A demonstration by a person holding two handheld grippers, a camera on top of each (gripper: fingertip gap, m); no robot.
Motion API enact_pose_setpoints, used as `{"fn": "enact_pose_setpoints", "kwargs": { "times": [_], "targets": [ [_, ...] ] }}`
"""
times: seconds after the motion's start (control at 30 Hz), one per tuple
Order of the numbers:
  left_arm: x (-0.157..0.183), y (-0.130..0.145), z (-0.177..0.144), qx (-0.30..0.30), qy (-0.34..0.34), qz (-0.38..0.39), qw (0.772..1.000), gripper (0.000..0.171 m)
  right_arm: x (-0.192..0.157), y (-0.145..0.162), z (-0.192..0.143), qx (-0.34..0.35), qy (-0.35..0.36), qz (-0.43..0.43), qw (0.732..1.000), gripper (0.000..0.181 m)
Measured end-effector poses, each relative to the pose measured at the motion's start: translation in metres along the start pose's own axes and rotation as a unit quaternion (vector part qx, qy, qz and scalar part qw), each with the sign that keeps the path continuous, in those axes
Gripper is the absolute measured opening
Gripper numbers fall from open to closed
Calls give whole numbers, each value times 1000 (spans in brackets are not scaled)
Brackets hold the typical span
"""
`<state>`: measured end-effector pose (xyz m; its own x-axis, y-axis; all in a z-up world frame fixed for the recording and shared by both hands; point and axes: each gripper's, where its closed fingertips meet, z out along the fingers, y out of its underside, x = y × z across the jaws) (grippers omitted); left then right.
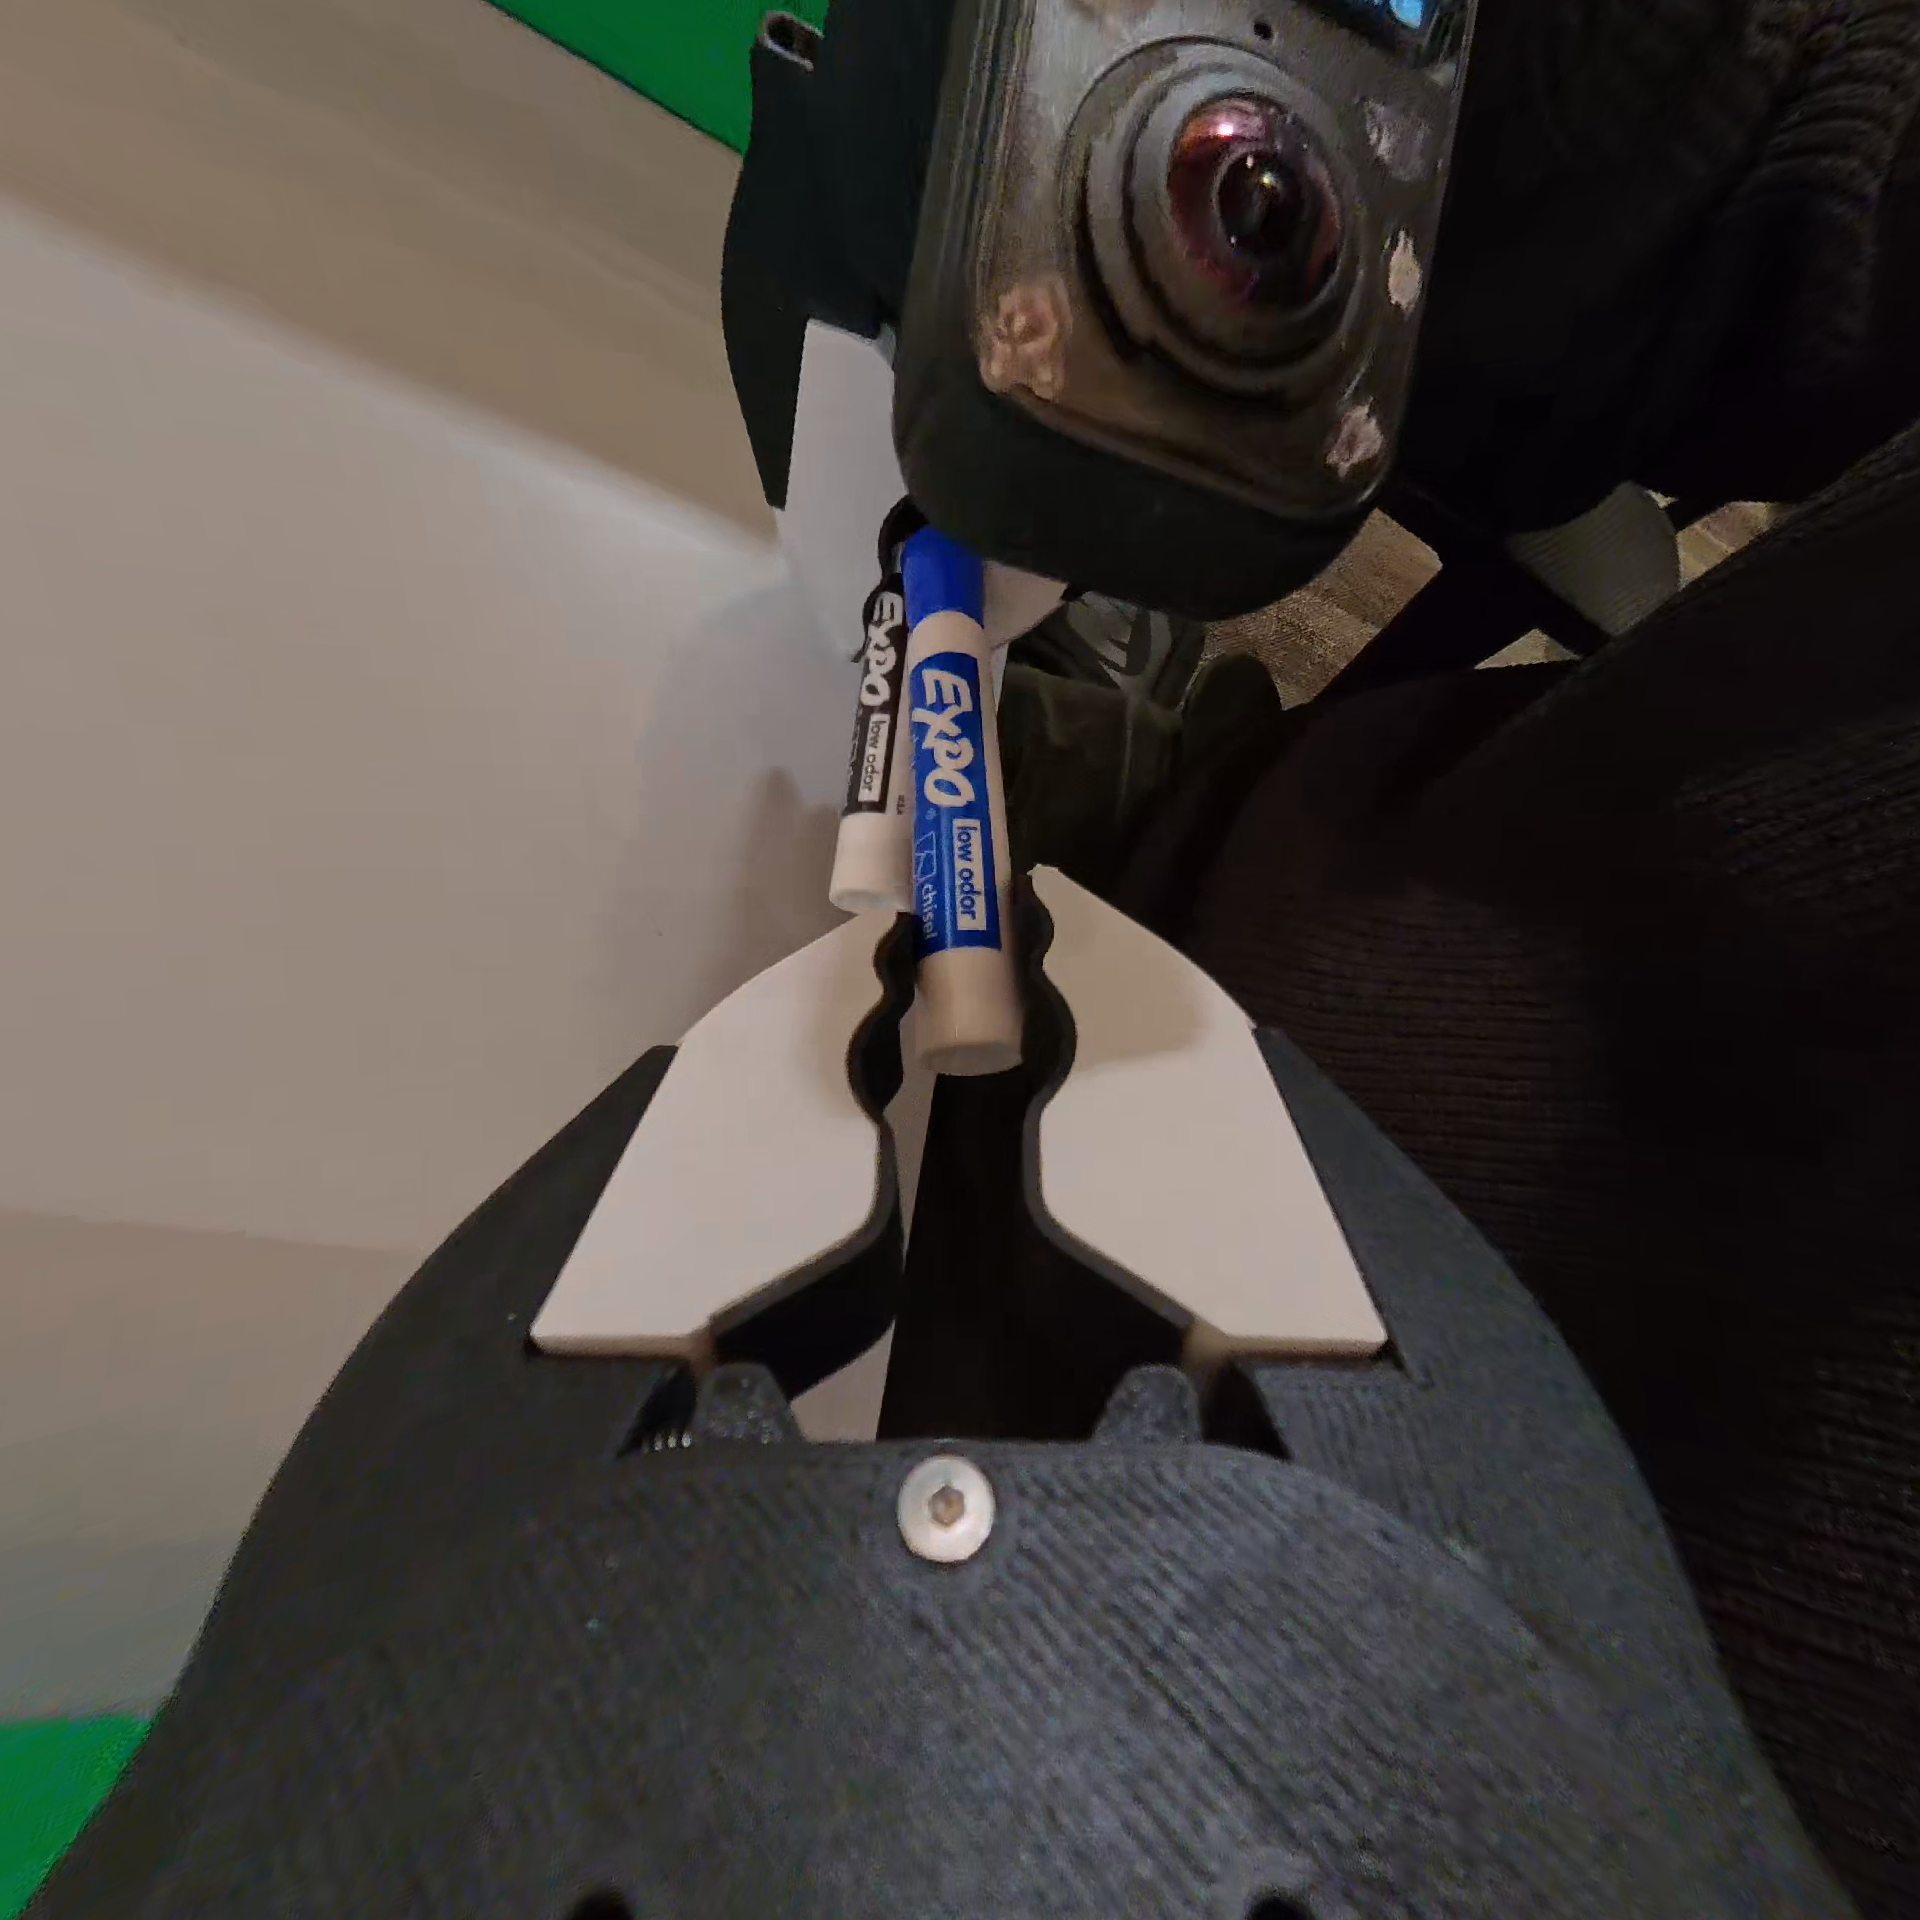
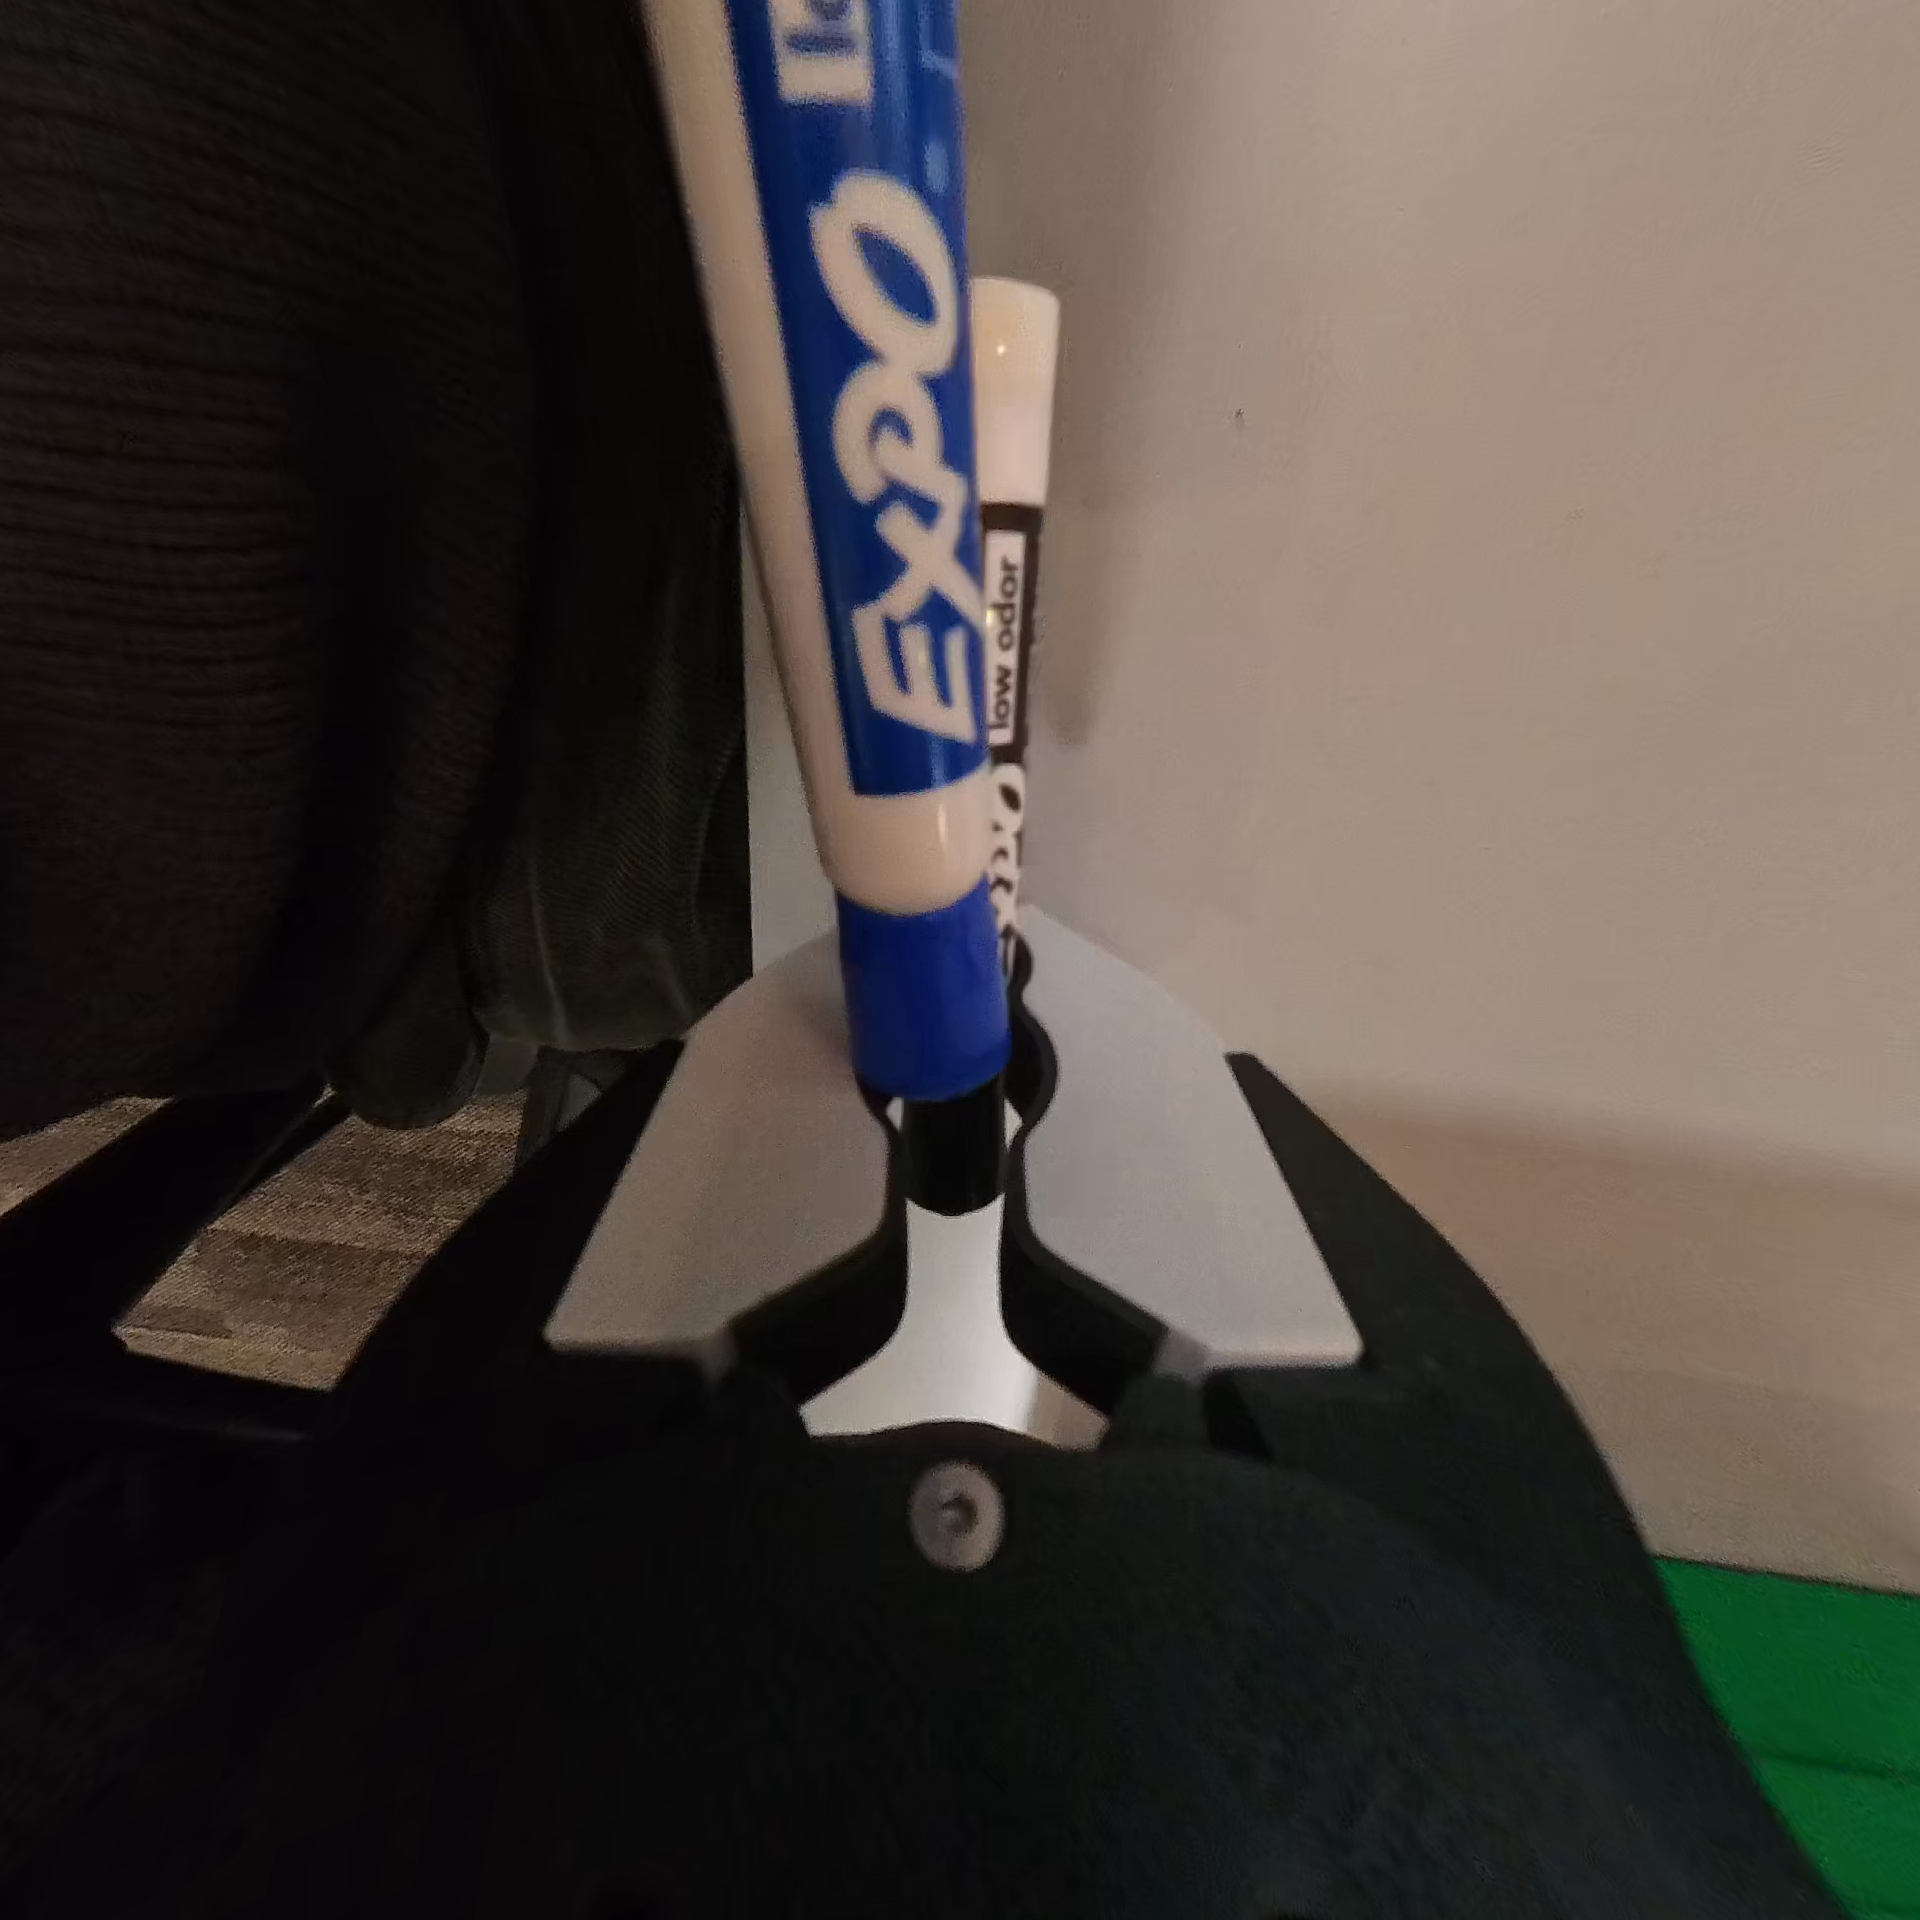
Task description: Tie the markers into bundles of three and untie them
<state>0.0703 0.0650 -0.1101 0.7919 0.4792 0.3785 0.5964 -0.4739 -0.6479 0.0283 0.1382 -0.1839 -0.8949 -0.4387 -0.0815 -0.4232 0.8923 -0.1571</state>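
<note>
Fingers on your left gripper stand close about the blunt end of the blue marker; they look clamped on it, though contact on the left pad is hard to confirm from this angle. Beside that marker lies the black marker, its blunt end free just outside your left finger and touching neither pad.

Your right gripper is pinched on the cap ends of the 2 markers: the blue cap sits in front, the black cap behind it, between the pads. In the left wrist view the camera of that right gripper looms above the markers.

As things stand, both markers are off the white tabletop, capped, with the blue one bridging your 2 grippers. Dark clothing fills 1 side, and a green surface shows past the table edge.
</note>
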Motion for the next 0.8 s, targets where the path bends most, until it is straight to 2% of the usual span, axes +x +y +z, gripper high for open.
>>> {"fn": "enact_pose_setpoints", "kwargs": {
  "times": [0.5, 0.8],
  "targets": [
    [-4, -10, -8, 69, 31, -14, 997, 21, -1, -6, -1, 29, -20, 7, 999, 15],
    [-6, -8, -2, 72, 28, -16, 997, 20, 0, -1, 3, 14, -18, 5, 1000, 15]
  ]
}}
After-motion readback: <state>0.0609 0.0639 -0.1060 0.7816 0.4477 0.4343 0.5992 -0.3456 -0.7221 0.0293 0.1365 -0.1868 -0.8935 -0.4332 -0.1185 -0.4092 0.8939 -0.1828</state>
